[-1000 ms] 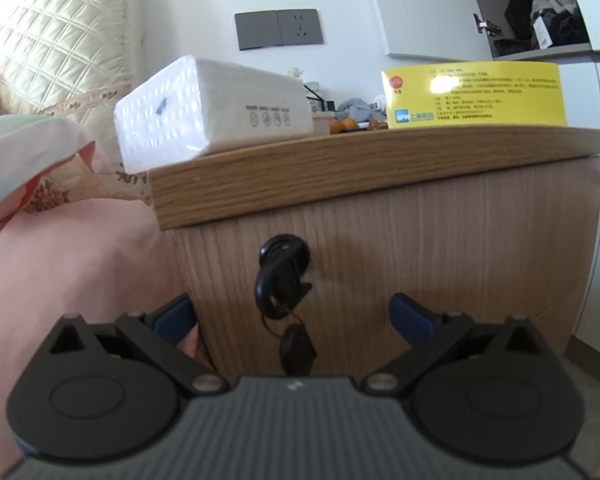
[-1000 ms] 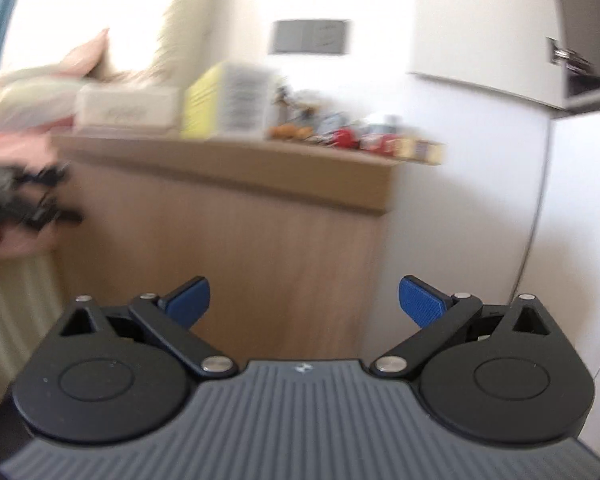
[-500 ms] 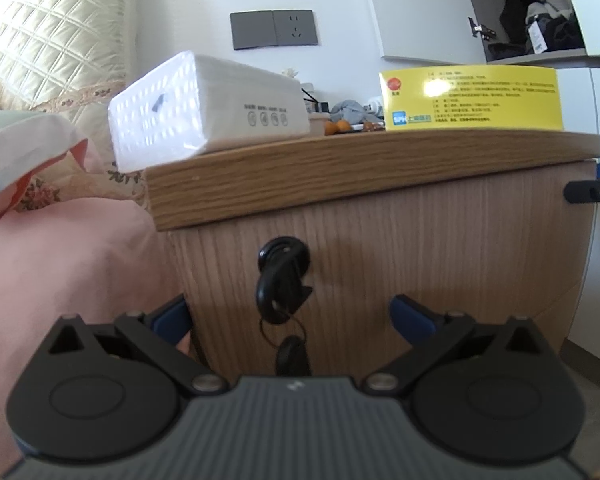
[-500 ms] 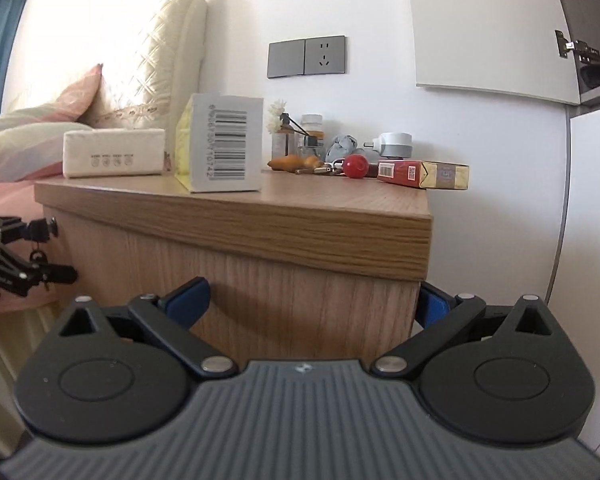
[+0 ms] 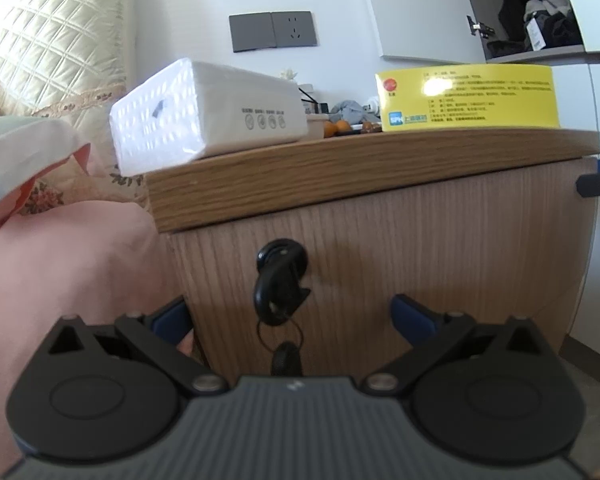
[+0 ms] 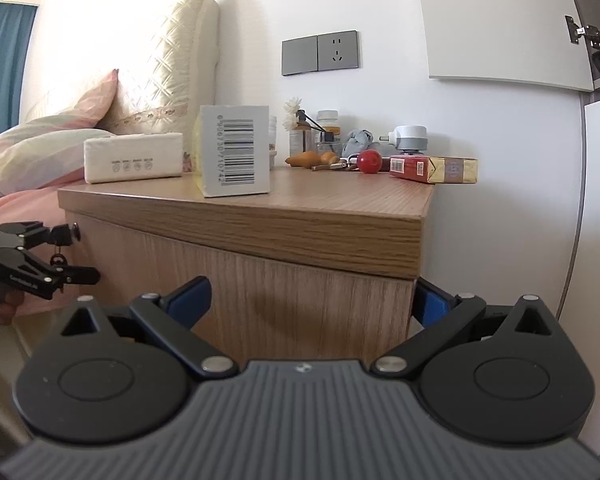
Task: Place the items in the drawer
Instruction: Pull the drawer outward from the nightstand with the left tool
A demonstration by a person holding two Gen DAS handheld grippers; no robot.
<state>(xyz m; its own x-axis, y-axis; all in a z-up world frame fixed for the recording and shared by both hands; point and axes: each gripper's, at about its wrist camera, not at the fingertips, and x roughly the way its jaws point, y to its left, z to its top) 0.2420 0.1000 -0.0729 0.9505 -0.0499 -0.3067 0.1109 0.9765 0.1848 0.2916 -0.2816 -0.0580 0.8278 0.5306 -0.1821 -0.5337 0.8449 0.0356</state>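
Both jaws spread, drawer key [image 5: 281, 280] between left gripper [image 5: 288, 316]

Tissue pack [image 6: 133, 157]: on the nightstand [image 6: 340, 216] top, at its bed-side end, overhanging that edge.
Box [image 6: 236, 155]: upright on the top, right of the tissue pack, near the front edge.
Bottles [image 6: 314, 130]: at the back edge, behind the box.
Ball [image 6: 370, 161]: mid-top, right of the bottles.
Carton [image 6: 434, 168]: lying at the right edge.
Key [image 5: 279, 286]: in the drawer front [image 5: 440, 256], below the top.
Bed [image 5: 60, 264]: left of the nightstand.
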